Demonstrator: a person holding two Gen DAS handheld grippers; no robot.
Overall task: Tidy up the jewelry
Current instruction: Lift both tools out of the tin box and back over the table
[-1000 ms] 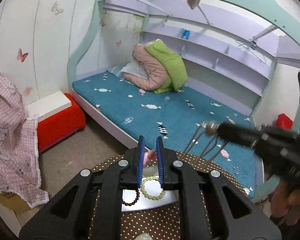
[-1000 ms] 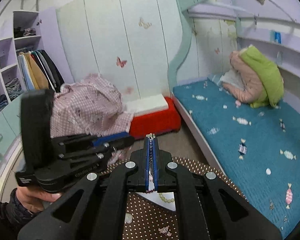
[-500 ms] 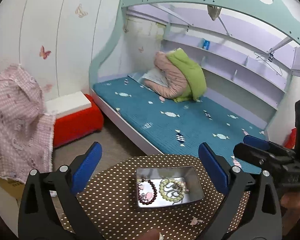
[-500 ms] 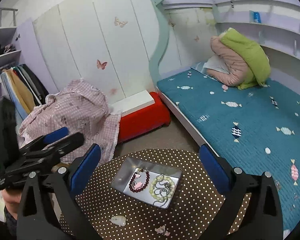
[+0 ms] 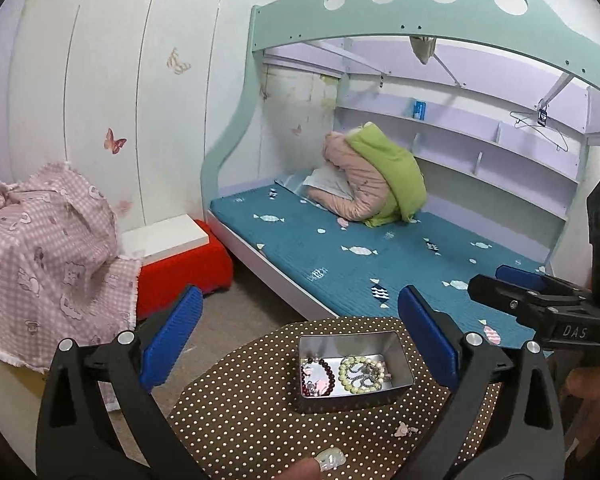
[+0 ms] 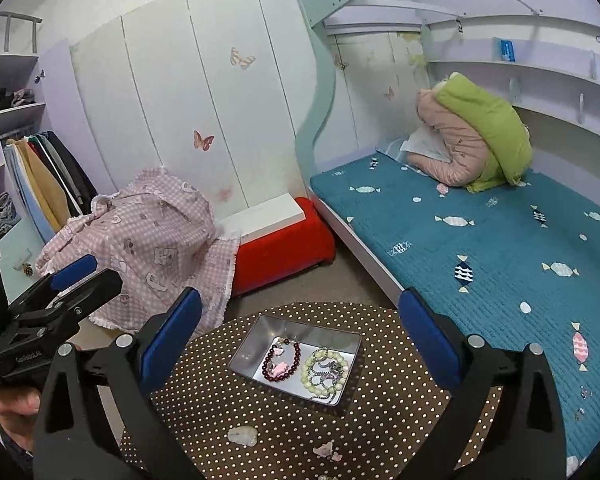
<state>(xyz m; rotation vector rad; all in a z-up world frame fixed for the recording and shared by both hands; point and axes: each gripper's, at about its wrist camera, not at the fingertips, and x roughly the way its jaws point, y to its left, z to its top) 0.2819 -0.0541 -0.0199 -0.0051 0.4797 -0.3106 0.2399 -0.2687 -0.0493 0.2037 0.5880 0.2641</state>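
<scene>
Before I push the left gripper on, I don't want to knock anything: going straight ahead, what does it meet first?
Probably the metal tin holding the bracelets, centred between the left gripper's open jaws; depth is unclear.

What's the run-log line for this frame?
left gripper: open, empty | right gripper: open, empty | tin: red bracelet, green bracelet, chain inside | table: loose pieces remain

The left tool (image 5: 300, 332) is black plastic with blue pads (image 5: 172, 336) and shiny round screws. The right tool (image 6: 300, 332) looks the same. White letters mark its side. A dark sleeve (image 6: 8, 444) shows.
</scene>
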